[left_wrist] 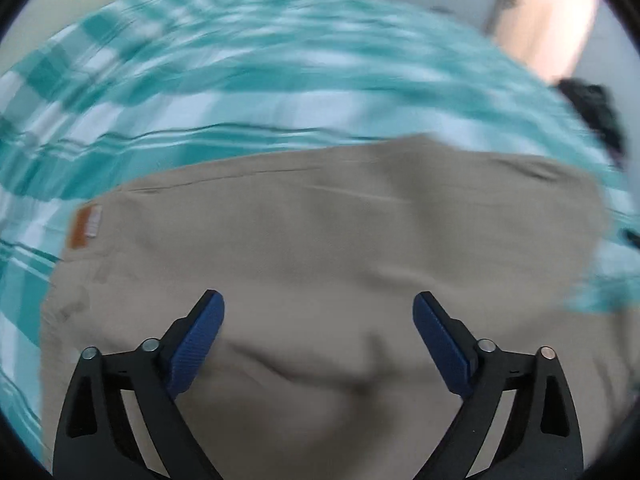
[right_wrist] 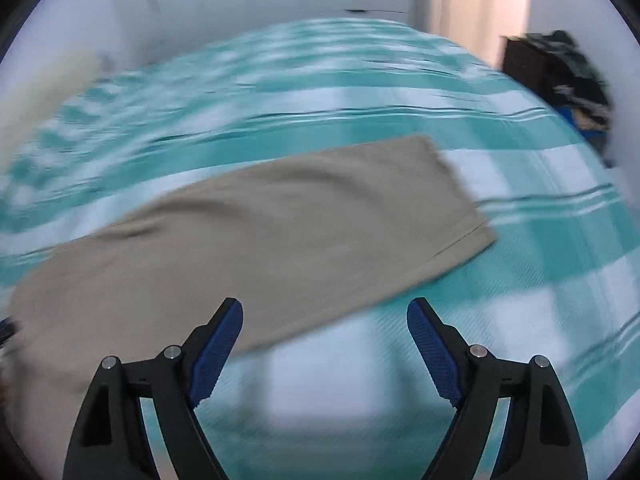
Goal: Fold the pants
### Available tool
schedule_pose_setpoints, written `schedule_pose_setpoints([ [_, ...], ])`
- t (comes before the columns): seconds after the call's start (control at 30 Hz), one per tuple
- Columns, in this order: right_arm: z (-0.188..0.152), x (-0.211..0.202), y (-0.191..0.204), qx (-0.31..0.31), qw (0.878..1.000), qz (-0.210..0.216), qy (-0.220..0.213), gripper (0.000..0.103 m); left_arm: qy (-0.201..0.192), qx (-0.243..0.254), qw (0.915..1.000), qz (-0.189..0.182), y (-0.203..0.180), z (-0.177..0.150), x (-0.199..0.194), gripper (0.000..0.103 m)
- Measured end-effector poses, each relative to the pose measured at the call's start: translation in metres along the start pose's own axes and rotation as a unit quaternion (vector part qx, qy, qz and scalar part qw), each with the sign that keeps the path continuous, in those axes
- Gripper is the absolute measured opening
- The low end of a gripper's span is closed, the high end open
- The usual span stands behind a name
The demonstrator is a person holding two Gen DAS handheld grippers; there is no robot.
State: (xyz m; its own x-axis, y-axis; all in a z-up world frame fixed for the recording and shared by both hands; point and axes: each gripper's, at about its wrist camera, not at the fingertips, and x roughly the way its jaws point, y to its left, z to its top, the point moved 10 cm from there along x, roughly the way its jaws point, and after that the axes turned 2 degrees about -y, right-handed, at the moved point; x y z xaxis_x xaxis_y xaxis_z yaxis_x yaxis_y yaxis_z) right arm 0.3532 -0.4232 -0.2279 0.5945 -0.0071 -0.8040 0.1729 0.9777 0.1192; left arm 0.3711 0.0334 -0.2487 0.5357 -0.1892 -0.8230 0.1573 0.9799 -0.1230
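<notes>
Beige pants (left_wrist: 320, 248) lie flat on a teal and white checked bed cover (left_wrist: 240, 80). An orange label (left_wrist: 85, 226) marks their waist end at the left. My left gripper (left_wrist: 318, 312) is open and empty, hovering over the pants. In the right wrist view the pants (right_wrist: 256, 224) stretch from lower left to a hemmed leg end (right_wrist: 460, 216) at the right. My right gripper (right_wrist: 324, 316) is open and empty over the pants' near edge and the bed cover (right_wrist: 520, 280). Both views are motion-blurred.
A dark pile of items (right_wrist: 568, 76) sits beyond the bed's right side, also in the left wrist view (left_wrist: 596, 116). White walls and a door (right_wrist: 480, 0) stand behind the bed. A pale pillow (right_wrist: 44, 84) lies at the far left.
</notes>
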Motion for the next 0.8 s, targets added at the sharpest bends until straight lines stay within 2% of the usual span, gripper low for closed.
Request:
schedule_pose_setpoints([
  [0.07, -0.029, -0.024, 0.044, -0.003, 0.998, 0.068, 0.011, 0.084, 0.009, 0.026, 0.9972, -0.07, -0.056, -0.025, -0.017, 0.098],
  [0.1, -0.055, -0.039, 0.079, 0.0, 0.992, 0.124, 0.024, 0.084, 0.02, 0.045, 0.9944, -0.093, -0.082, -0.042, -0.019, 0.099],
  [0.17, -0.098, -0.051, 0.121, -0.009, 0.983, 0.179, 0.05, 0.085, 0.05, 0.086, 0.9891, -0.108, -0.118, -0.076, -0.01, 0.099],
  [0.23, -0.147, -0.048, 0.152, -0.045, 0.978, 0.187, 0.087, 0.085, 0.088, 0.135, 0.9827, -0.091, -0.141, -0.115, 0.006, 0.099],
  [0.27, -0.164, -0.045, 0.153, -0.058, 0.978, 0.174, 0.1, 0.085, 0.098, 0.157, 0.9805, -0.066, -0.14, -0.13, 0.012, 0.099],
  [0.33, -0.189, -0.044, 0.137, -0.079, 0.981, 0.142, 0.11, 0.082, 0.08, 0.167, 0.9814, -0.053, -0.132, -0.139, -0.002, 0.1],
  [0.43, -0.191, -0.058, 0.077, -0.077, 0.988, 0.089, 0.098, 0.082, 0.094, 0.133, 0.9866, -0.002, -0.08, -0.142, -0.014, 0.103],
  [0.5, -0.193, -0.068, 0.013, -0.048, 0.993, 0.024, 0.104, 0.082, 0.107, 0.086, 0.9898, 0.037, -0.029, -0.147, -0.021, 0.103],
  [0.53, -0.196, -0.073, -0.038, -0.025, 0.993, -0.03, 0.11, 0.082, 0.105, 0.073, 0.9908, 0.045, -0.015, -0.149, -0.024, 0.102],
  [0.57, -0.2, -0.079, -0.072, 0.006, 0.992, -0.06, 0.114, 0.082, 0.099, 0.06, 0.9915, 0.061, 0.002, -0.148, -0.03, 0.102],
  [0.6, -0.203, -0.088, -0.108, 0.072, 0.989, -0.071, 0.109, 0.078, 0.095, 0.052, 0.9906, 0.083, 0.018, -0.146, -0.039, 0.101],
  [0.63, -0.201, -0.098, -0.131, 0.145, 0.984, -0.045, 0.09, 0.068, 0.093, 0.044, 0.9903, 0.094, 0.024, -0.143, -0.046, 0.1],
  [0.67, -0.199, -0.106, -0.143, 0.171, 0.981, -0.035, 0.085, 0.066, 0.087, 0.035, 0.9912, 0.094, 0.024, -0.137, -0.05, 0.1],
  [0.7, -0.193, -0.114, -0.152, 0.146, 0.982, -0.08, 0.088, 0.067, 0.067, 0.012, 0.995, 0.073, 0.018, -0.123, -0.06, 0.101],
  [0.73, -0.186, -0.12, -0.153, 0.119, 0.983, -0.118, 0.081, 0.071, 0.054, 0.002, 0.9969, 0.057, 0.014, -0.114, -0.064, 0.101],
  [0.77, -0.171, -0.125, -0.146, 0.095, 0.984, -0.137, 0.064, 0.077, 0.036, -0.005, 0.9985, 0.04, 0.005, -0.1, -0.068, 0.101],
  [0.8, -0.155, -0.127, -0.132, 0.093, 0.988, -0.119, 0.044, 0.078, 0.015, -0.004, 0.9994, 0.03, -0.005, -0.08, -0.07, 0.101],
])
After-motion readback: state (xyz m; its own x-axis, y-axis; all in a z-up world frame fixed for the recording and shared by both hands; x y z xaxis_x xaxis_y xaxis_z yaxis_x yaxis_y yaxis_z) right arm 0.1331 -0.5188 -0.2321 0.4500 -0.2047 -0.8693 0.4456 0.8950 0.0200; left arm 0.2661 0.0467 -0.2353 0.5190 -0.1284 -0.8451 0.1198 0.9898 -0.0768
